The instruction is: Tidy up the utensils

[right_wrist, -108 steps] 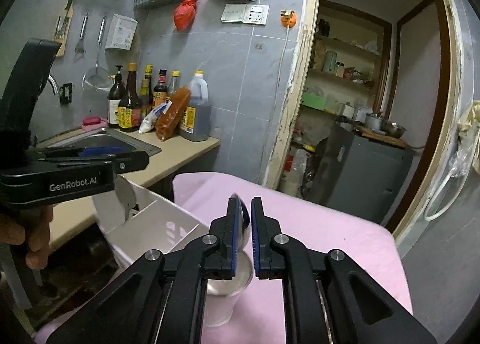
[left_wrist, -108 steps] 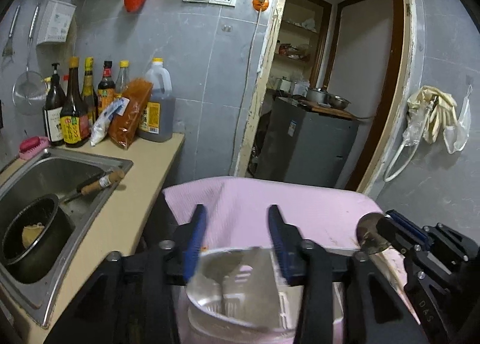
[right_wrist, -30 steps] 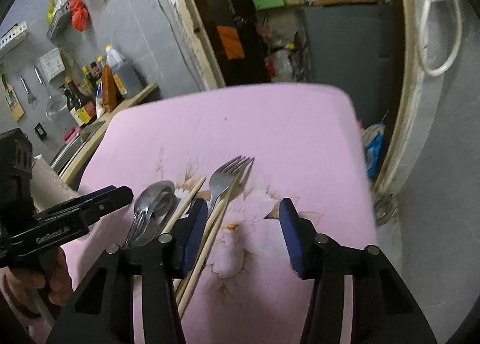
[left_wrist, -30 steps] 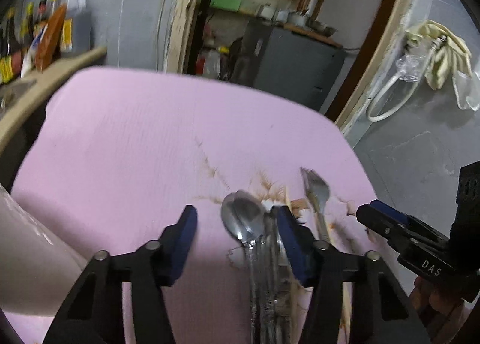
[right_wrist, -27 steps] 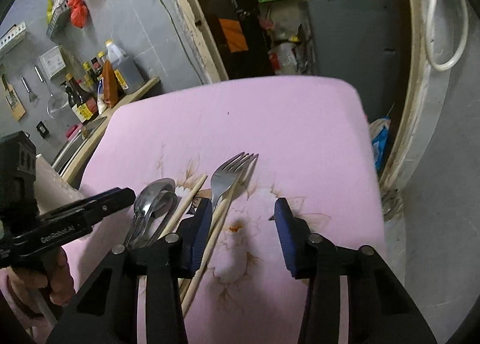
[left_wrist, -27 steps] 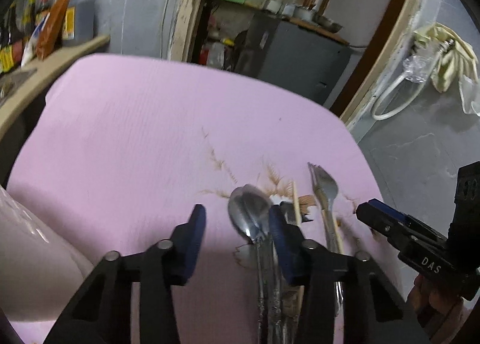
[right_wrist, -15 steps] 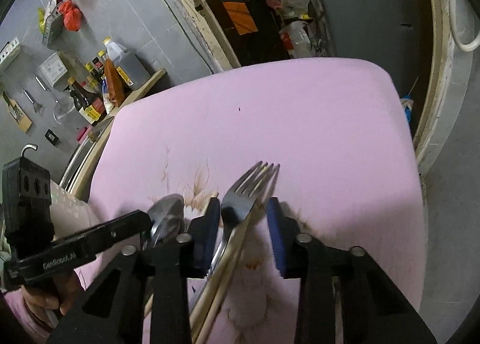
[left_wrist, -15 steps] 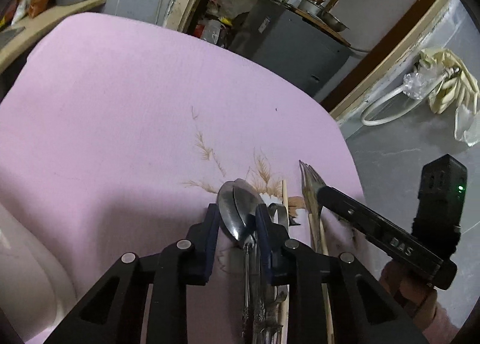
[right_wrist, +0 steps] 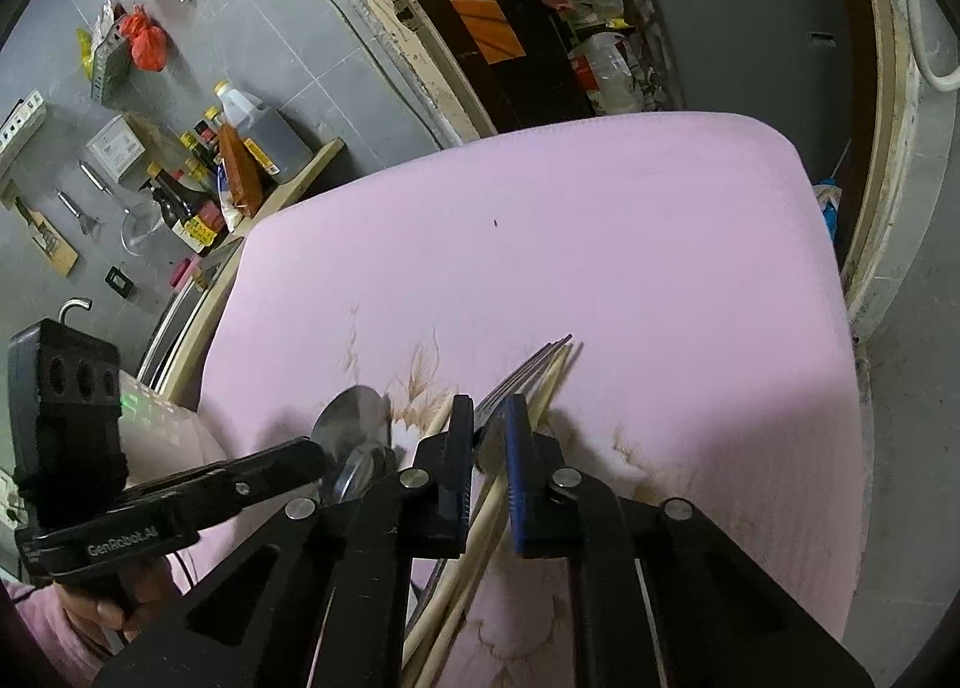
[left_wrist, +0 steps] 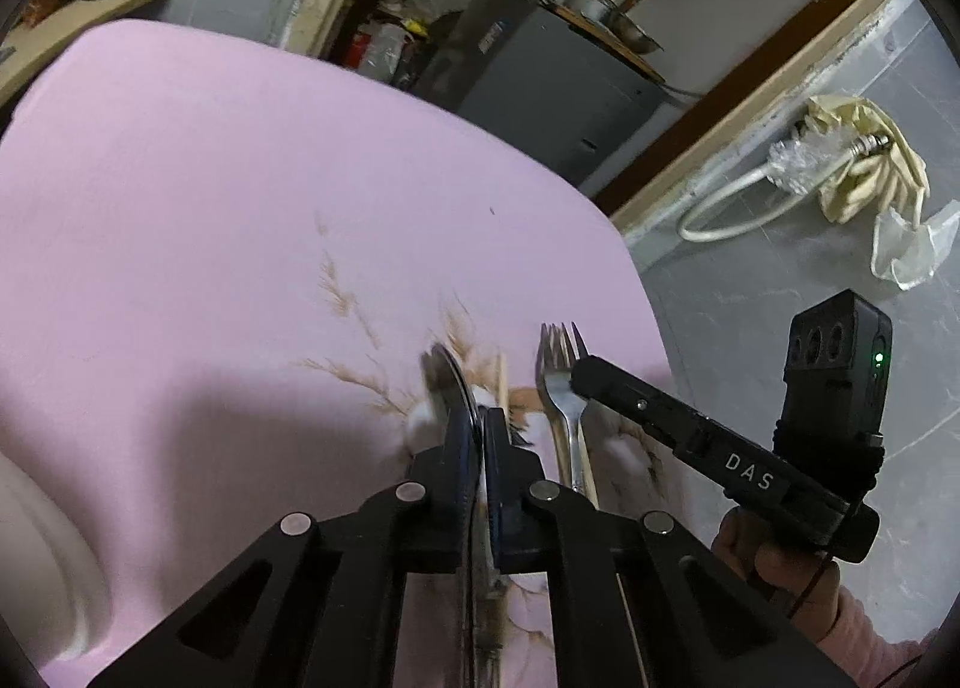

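Left gripper (left_wrist: 477, 436) is pinching a spoon (left_wrist: 444, 382) edge-on, jaws nearly touching. Right gripper (right_wrist: 487, 448) is clamping the fork (right_wrist: 510, 382) at its neck, narrow gap between the jaws. Chopsticks (right_wrist: 540, 394) are lying just beside the fork on the pink cloth (right_wrist: 600, 244). Sauce bottles (right_wrist: 240, 159) are sitting on the far counter.

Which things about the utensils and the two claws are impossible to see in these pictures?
- Spoon count: left wrist view, left claw covers them and the bowl is blurred.
- Utensil handles: both views, hidden under the claw bodies.
- Right claw contact with the fork: right wrist view, a gap shows and its fingers hide the neck.
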